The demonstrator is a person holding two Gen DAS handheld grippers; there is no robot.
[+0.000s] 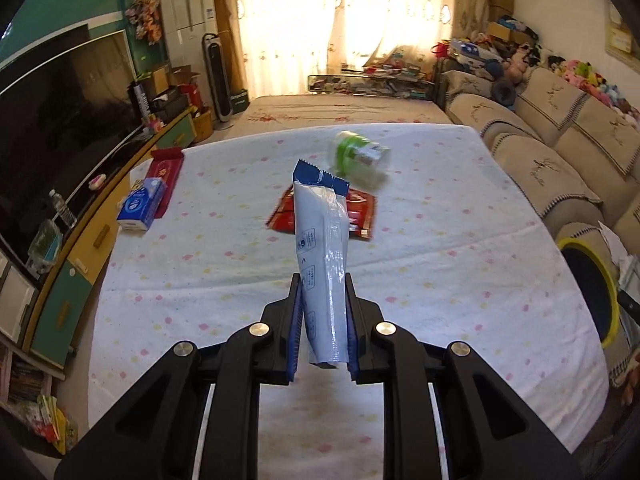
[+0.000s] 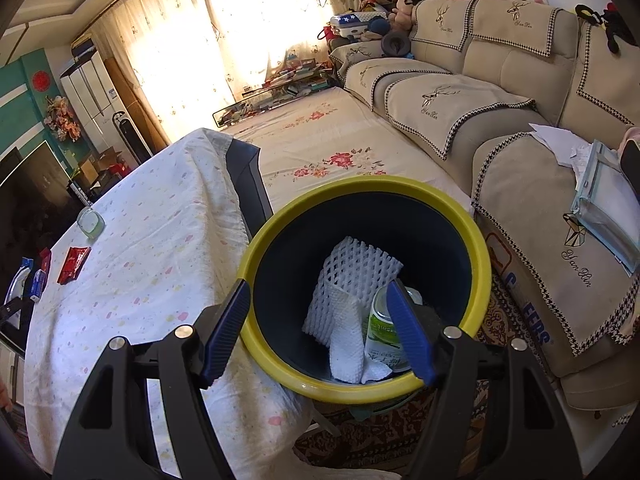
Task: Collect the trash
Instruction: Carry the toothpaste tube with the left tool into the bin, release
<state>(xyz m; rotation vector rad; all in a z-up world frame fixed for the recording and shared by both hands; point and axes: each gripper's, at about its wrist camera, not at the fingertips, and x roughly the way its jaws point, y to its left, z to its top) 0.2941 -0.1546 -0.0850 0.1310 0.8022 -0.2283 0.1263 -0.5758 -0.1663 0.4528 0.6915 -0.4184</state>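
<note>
Wrapper (image 1: 320, 248): light, crinkly, limp; left gripper (image 1: 323, 320) pinches its lower end, top flopping free.
Right gripper (image 2: 324, 332): spread, empty, over bin (image 2: 480, 248).
Red packet (image 1: 360, 208): flat mid-table (image 1: 460, 260); take its edge.

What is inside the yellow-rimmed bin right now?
Inside the bin: white foam netting, a paper towel and a green-labelled bottle. Anything beneath them is covered.

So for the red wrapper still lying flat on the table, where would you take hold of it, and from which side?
The red wrapper lies flat on the tablecloth, so there is no raised body to pinch. Probably best to come down from above at its crinkled near edge, one finger sliding under the rim. The left tool is shut on the white and blue wrapper, so it must drop that first.
</note>
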